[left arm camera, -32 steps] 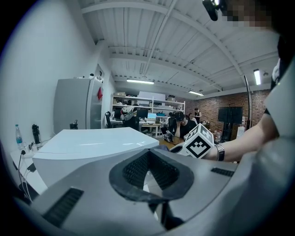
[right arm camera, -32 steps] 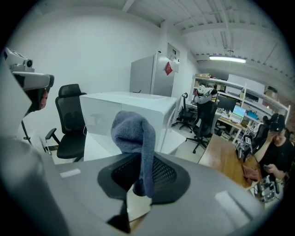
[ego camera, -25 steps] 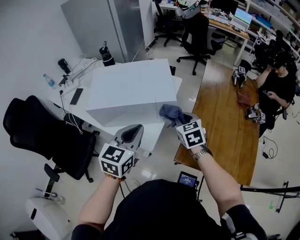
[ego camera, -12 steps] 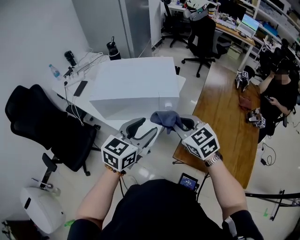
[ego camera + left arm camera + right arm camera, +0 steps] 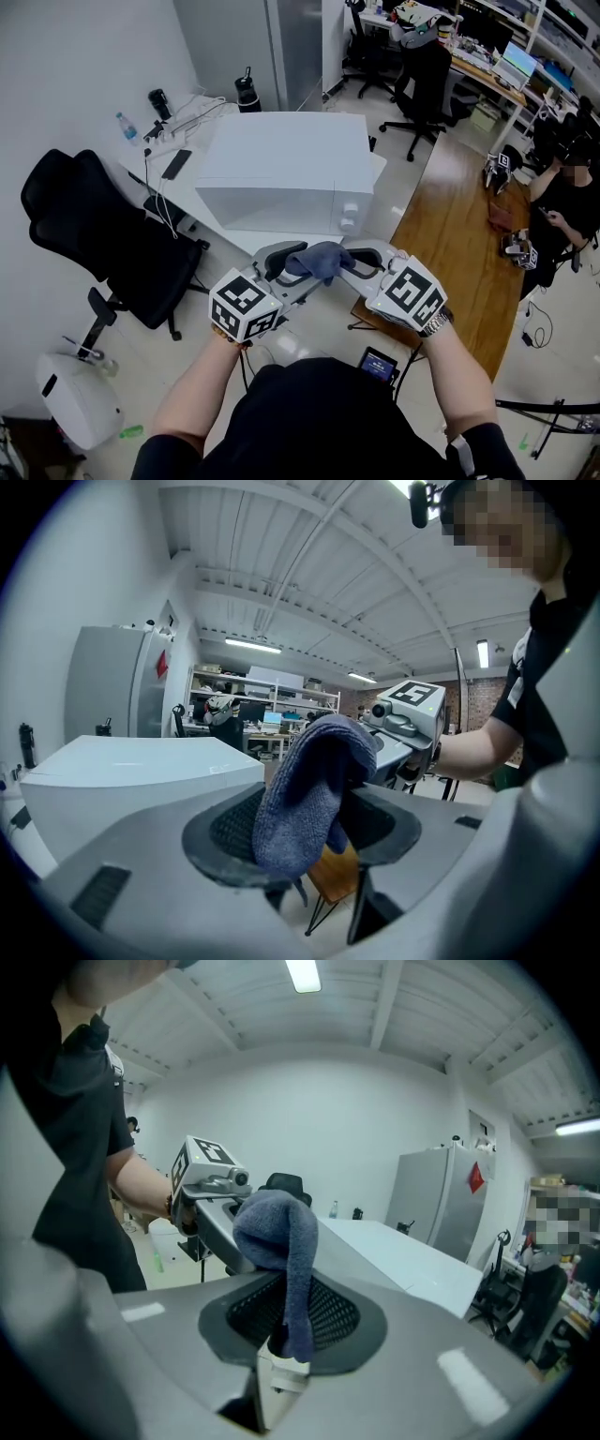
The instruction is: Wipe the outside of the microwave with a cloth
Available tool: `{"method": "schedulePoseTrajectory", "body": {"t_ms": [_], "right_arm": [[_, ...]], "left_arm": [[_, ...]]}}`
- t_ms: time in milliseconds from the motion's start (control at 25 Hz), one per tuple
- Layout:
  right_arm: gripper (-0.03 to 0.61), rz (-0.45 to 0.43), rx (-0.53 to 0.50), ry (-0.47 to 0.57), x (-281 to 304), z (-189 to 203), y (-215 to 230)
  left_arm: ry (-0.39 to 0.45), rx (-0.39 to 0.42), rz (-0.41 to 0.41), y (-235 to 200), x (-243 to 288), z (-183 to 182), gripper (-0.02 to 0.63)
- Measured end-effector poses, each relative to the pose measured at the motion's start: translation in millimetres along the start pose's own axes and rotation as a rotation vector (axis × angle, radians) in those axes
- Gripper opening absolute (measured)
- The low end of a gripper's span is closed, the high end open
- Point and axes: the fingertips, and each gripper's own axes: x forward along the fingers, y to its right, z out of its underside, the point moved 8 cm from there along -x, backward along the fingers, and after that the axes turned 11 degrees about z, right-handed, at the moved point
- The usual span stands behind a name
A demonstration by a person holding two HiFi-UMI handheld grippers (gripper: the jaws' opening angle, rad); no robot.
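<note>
I am pinching the cloth in my right gripper, just in front of the microwave and not touching it. My left gripper has just been opening, and its jaws are standing spread around the hanging end. If the right is releasing before the left is closing, the cloth is probably dropping to the floor.

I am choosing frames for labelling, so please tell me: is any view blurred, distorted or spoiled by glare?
Head view: sharp and evenly lit, no glare on the white microwave. Left gripper view: strong fisheye bending, black corners, cloth sharp. Right gripper view: same fisheye and black corners, a bright ceiling lamp at the top, cloth sharp.
</note>
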Motion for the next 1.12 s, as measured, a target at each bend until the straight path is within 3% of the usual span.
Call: {"method": "schedulePoseTrajectory", "body": {"t_ms": [160,280,520,720,1000,1120], "right_arm": [[0.068,-0.008,-0.029,0.011,8,-9,-7],[0.077,-0.006,-0.037,0.022,16,-15,-14],[0.123,-0.014,-0.026,0.051,44,-32,-23],[0.123,-0.001,-0.026,0.071,71,-46,-25],[0.002,0.087,0.023,0.129,114,-72,-18],[0.002,0.121,0.043,0.144,136,-82,-12]], "left_arm": [[0.013,0.01,-0.067,1,-13,0,0.131],[0.013,0.025,-0.129,1,-23,1,0.089],[0.045,0.019,-0.304,-11,-64,7,0.069],[0.067,-0.01,-0.453,-35,-109,22,0.068],[0.044,-0.051,-0.63,-82,-174,53,0.067],[0.028,-0.063,-0.682,-111,-197,63,0.069]]}}
